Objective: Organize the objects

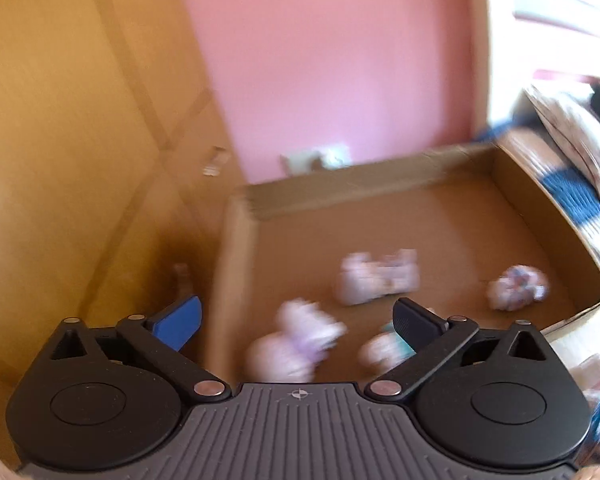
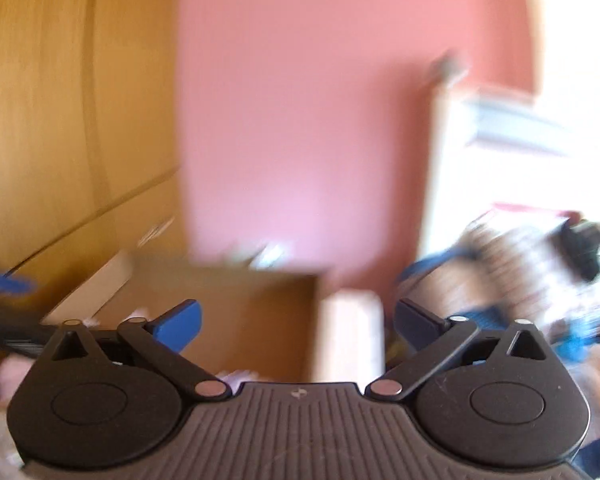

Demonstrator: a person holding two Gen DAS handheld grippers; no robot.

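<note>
Pale rolled bundles (image 1: pixel 376 278) lying blurred inside a shallow cardboard box (image 1: pixel 512 184).
Whitish-lilac, soft-looking, scattered over the brown floor; left gripper (image 1: pixel 296 320) spread wide above them, empty; right gripper (image 2: pixel 296 320) likewise wide, holding nothing.

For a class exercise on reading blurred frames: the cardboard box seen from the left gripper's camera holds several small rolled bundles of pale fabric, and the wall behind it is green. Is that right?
Not quite. The wall behind the cardboard box is pink, not green; the left wrist view shows it. The rest holds: several small pale bundles lie on the box floor.
</note>
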